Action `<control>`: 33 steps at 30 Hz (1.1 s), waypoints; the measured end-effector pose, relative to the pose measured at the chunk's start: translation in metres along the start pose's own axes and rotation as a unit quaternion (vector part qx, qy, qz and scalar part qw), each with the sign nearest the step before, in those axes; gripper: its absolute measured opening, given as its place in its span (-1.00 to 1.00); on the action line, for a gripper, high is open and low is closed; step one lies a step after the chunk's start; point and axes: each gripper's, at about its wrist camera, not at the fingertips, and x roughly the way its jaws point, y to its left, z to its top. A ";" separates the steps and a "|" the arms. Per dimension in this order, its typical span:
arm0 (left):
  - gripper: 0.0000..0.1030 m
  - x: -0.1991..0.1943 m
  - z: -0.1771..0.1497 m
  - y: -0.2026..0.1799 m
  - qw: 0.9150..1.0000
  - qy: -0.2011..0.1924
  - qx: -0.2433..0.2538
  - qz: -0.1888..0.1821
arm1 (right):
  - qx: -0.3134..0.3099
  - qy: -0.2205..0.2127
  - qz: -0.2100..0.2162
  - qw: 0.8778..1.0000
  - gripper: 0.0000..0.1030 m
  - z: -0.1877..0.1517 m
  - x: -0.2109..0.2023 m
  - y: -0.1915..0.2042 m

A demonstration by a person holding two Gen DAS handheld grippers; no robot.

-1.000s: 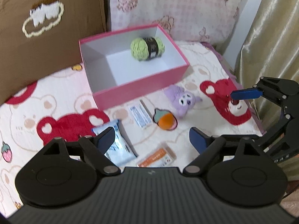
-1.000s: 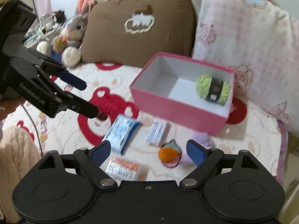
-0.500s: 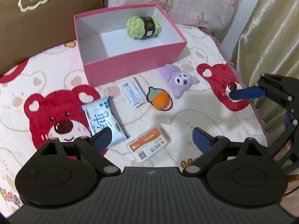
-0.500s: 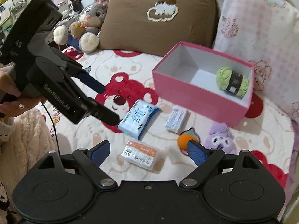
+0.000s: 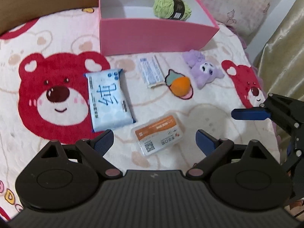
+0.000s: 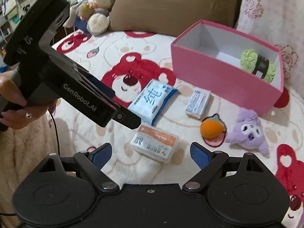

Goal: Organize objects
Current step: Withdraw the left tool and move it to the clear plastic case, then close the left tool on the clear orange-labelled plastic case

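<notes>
A pink box (image 5: 157,36) (image 6: 218,76) stands on the bear blanket with a green yarn ball (image 5: 171,7) (image 6: 256,64) inside. In front of it lie a blue wipes pack (image 5: 109,98) (image 6: 152,100), a small white packet (image 5: 151,72) (image 6: 198,102), an orange plush carrot (image 5: 179,85) (image 6: 210,131), a purple plush (image 5: 203,70) (image 6: 247,131) and an orange-and-white clear case (image 5: 158,134) (image 6: 154,144). My left gripper (image 5: 154,139) hangs open above the case. My right gripper (image 6: 150,152) is open too, facing the same case from the other side. Neither touches anything.
A brown pillow (image 6: 171,5) and a pink pillow (image 5: 237,5) back the box. Plush toys (image 6: 98,5) sit at the far left. A gold curtain (image 5: 281,47) borders the bed's right edge. A hand (image 6: 11,110) holds the left gripper's handle.
Both grippers have come down toward the blanket, so the items lie closer and larger. The clear case now sits between each pair of fingers in view. The left jaws stand slightly wider.
</notes>
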 end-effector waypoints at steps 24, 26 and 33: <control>0.76 0.070 -0.031 0.021 0.995 -0.003 -0.096 0.008 | 0.077 0.023 0.029 0.996 0.78 -0.031 0.100 -0.016; 0.72 0.078 -0.030 0.016 0.996 0.010 -0.075 0.036 | 0.091 0.029 0.034 0.995 0.78 -0.032 0.106 -0.018; 0.41 0.090 -0.029 0.017 0.996 0.020 -0.079 0.021 | 0.098 0.035 0.029 0.994 0.78 -0.028 0.116 -0.018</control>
